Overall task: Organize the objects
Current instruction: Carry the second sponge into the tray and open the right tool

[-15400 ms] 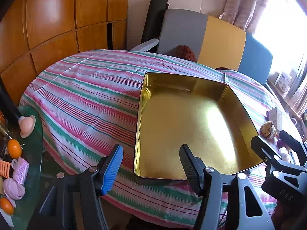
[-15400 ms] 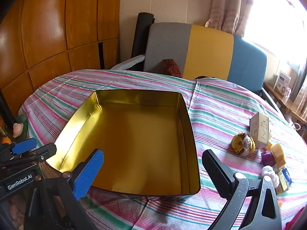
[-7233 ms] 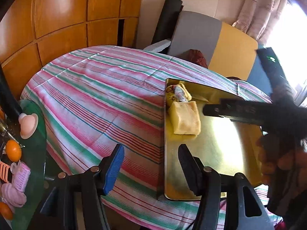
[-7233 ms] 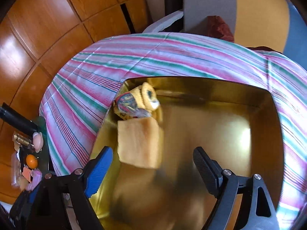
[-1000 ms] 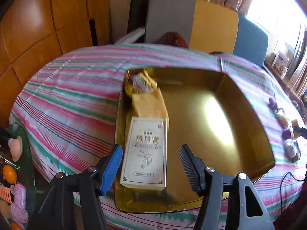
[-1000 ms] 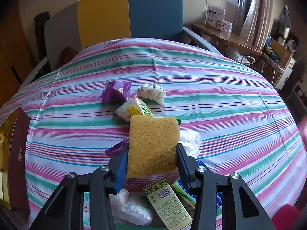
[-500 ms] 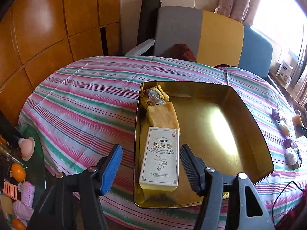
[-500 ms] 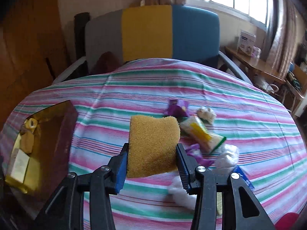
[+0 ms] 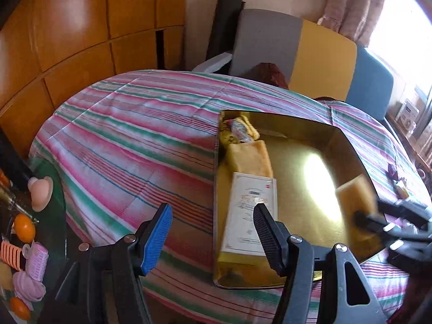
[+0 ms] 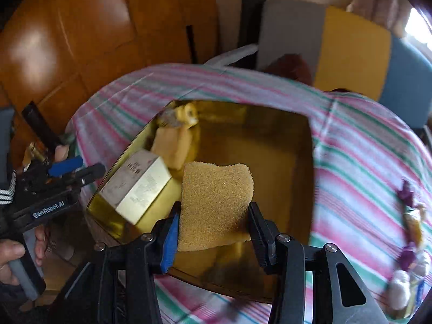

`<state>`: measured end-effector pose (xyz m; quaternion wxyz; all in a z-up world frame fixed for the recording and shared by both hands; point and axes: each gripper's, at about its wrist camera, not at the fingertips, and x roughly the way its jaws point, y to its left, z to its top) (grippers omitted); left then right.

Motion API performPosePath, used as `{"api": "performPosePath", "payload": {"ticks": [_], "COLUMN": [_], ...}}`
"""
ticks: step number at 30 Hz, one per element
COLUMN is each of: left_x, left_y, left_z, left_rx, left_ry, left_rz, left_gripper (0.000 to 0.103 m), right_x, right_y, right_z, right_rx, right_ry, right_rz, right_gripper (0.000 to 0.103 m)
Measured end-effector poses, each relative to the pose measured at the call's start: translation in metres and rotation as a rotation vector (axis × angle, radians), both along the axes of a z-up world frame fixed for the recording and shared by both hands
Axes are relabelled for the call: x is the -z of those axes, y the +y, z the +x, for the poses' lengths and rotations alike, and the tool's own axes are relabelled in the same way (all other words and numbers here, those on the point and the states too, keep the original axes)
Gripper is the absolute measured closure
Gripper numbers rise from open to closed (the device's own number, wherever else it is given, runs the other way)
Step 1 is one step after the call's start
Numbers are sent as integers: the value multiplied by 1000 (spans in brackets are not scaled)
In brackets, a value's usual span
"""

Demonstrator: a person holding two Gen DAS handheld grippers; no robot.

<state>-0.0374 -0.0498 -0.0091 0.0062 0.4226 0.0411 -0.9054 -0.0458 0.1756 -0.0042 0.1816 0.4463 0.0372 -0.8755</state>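
A gold tin tray (image 9: 332, 135) (image 10: 299, 140) lies on the striped tablecloth. Along its left side sit a yellow soft toy (image 9: 240, 131) (image 10: 185, 114), a yellow sponge (image 9: 251, 156) (image 10: 171, 143) and a white carton (image 9: 252, 213) (image 10: 140, 186). My right gripper (image 10: 213, 229) is shut on a second yellow sponge (image 10: 216, 205) and holds it above the tray's near part. That sponge (image 9: 356, 197) also shows in the left wrist view, at the tray's right rim. My left gripper (image 9: 213, 229) stands open and empty over the tray's near left edge.
Small wrapped items (image 10: 407, 243) lie on the cloth (image 9: 129, 145) to the right of the tray. A glass side table (image 9: 24, 229) with small toys stands low on the left. A grey, yellow and blue chair (image 9: 310, 54) is behind the table. A hand (image 10: 10, 253) holds the left gripper's handle.
My right gripper has swung leftward with the sponge, from over the pile of small items to above the tray. The left gripper has shifted slightly; the tray now sits further right in its view.
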Motion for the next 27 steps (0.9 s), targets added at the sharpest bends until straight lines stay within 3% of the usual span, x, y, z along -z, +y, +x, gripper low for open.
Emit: {"api": "performPosePath", "payload": {"ticks": [7, 10, 19, 27], "left_x": [5, 8, 4, -6], "left_y": [-19, -20, -7, 15], "left_z": [0, 2, 3, 7], "left_rx": [-43, -42, -9, 48], "left_ry": [-4, -5, 7, 32], "left_rz": [11, 22, 13, -17], "left_gripper": [40, 40, 40, 40], "right_x": [48, 54, 38, 7], "right_y": [-47, -57, -32, 19], "right_z": [-18, -17, -9, 12], "right_rx": [-53, -95, -41, 59], "right_ry": [-119, -161, -138, -32], "right_rz": [-24, -86, -152, -109], "right_gripper": [50, 40, 32, 21]}}
